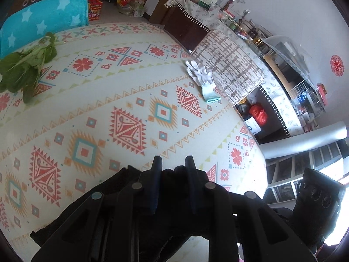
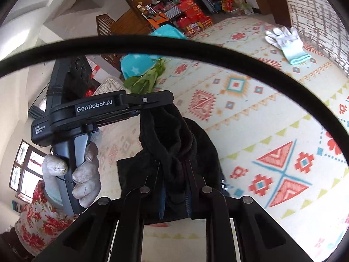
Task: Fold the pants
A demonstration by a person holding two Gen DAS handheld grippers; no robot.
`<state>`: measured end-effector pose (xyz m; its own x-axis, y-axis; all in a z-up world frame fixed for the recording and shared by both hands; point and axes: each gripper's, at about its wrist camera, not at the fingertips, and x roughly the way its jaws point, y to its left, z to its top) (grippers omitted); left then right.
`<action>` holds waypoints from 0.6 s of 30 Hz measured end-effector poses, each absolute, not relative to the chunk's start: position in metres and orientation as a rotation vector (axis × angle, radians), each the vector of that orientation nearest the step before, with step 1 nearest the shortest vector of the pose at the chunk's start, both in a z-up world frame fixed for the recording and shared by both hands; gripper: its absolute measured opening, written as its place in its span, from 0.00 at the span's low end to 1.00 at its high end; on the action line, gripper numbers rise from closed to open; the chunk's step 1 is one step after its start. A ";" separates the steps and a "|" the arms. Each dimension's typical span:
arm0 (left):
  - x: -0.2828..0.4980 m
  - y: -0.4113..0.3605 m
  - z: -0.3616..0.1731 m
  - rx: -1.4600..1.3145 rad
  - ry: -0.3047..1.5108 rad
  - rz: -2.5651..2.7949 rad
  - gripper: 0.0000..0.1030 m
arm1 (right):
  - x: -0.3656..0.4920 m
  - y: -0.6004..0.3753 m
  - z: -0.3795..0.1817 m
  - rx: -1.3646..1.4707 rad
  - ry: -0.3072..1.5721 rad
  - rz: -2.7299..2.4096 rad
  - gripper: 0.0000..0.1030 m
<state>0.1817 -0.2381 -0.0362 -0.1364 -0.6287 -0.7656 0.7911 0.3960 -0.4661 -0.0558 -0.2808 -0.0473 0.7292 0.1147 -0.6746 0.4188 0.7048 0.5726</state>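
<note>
The black pants hang bunched between my two grippers above the patterned tablecloth. My left gripper is shut on a fold of the black pants; it also shows from the side in the right wrist view, held by a gloved hand. My right gripper is shut on the lower part of the same cloth. The right gripper's body shows at the right edge of the left wrist view. Most of the pants are hidden under the grippers.
A white glove lies near the table's far right edge. Green leafy vegetables lie at the far left by a teal star cushion. A black cable arcs across the right wrist view. Cluttered shelves stand beyond the table.
</note>
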 end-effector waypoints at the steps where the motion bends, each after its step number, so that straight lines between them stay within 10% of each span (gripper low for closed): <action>1: 0.186 -0.227 -0.036 0.158 1.185 -1.233 0.20 | -0.051 -0.272 -0.045 0.778 0.754 -0.179 0.15; 18: 0.244 -0.086 -0.078 -0.037 1.246 -1.090 0.04 | 0.052 -0.147 -0.099 0.708 0.977 -0.004 0.14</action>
